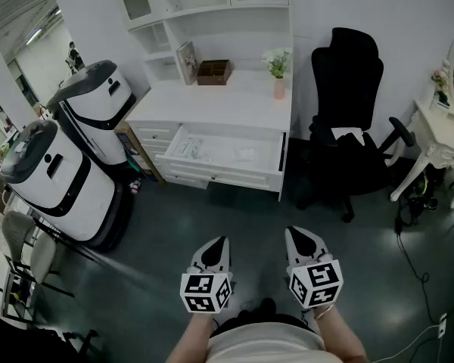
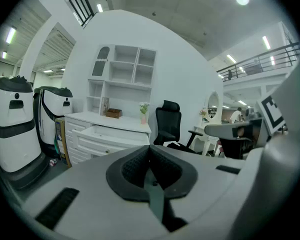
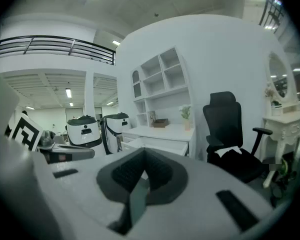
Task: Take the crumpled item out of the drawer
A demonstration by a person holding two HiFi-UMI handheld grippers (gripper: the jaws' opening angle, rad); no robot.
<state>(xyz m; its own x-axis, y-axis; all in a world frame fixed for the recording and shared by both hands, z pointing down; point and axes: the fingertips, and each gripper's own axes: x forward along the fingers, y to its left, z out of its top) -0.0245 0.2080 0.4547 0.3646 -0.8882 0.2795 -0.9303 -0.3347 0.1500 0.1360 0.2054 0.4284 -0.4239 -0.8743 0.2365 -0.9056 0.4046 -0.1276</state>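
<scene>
The white desk (image 1: 234, 100) stands across the dark floor, and its top drawer (image 1: 276, 153) is pulled out. Inside lie a pale crumpled item (image 1: 246, 154) and some small white things (image 1: 189, 148); detail is too small to tell. My left gripper (image 1: 220, 242) and right gripper (image 1: 295, 233) are held side by side low in the head view, well short of the desk. Both are shut with nothing in them. The left gripper view looks past its closed left gripper (image 2: 150, 150) to the drawer (image 2: 115, 133). The right gripper (image 3: 144, 154) points toward the drawer (image 3: 157, 145) too.
A black office chair (image 1: 348, 127) stands right of the desk. Two white-and-black machines (image 1: 98, 104) (image 1: 53, 180) stand at the left. A white vanity table (image 1: 439, 138) and floor cables (image 1: 416, 267) are at the right. A vase (image 1: 278, 88) and wooden box (image 1: 213, 72) sit on the desktop.
</scene>
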